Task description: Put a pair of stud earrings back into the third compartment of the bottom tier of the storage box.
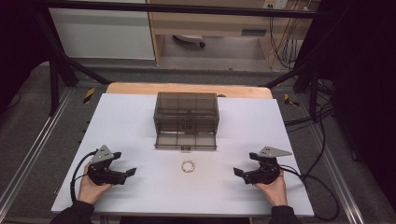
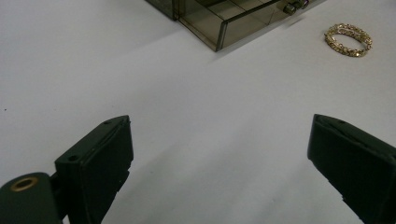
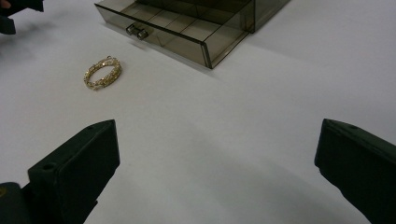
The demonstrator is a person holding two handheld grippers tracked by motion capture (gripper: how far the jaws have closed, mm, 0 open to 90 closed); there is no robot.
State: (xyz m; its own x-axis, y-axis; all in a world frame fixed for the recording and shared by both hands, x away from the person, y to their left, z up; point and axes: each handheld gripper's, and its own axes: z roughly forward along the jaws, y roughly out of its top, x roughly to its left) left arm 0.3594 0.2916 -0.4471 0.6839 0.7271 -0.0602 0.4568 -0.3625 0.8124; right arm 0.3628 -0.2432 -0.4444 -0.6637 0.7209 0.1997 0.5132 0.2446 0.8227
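A gold bracelet [image 1: 188,166] lies flat on the white table, just in front of a smoky clear drawer box [image 1: 187,112]. The box's bottom drawer [image 1: 186,140] is pulled out, its divided compartments looking empty. My left gripper [image 1: 133,171] rests at the table's front left, open, with nothing between its jaws. My right gripper [image 1: 236,171] rests at the front right, also open and empty. The bracelet [image 2: 349,39] shows at the upper right of the left gripper view and the bracelet [image 3: 103,72] at the upper left of the right gripper view, beside the drawer [image 3: 173,35].
The white table top [image 1: 130,121] has bare room on both sides of the box. A wooden strip [image 1: 140,88] borders its far edge. Black frame bars [image 1: 60,56] and cables [image 1: 322,154] stand around the table.
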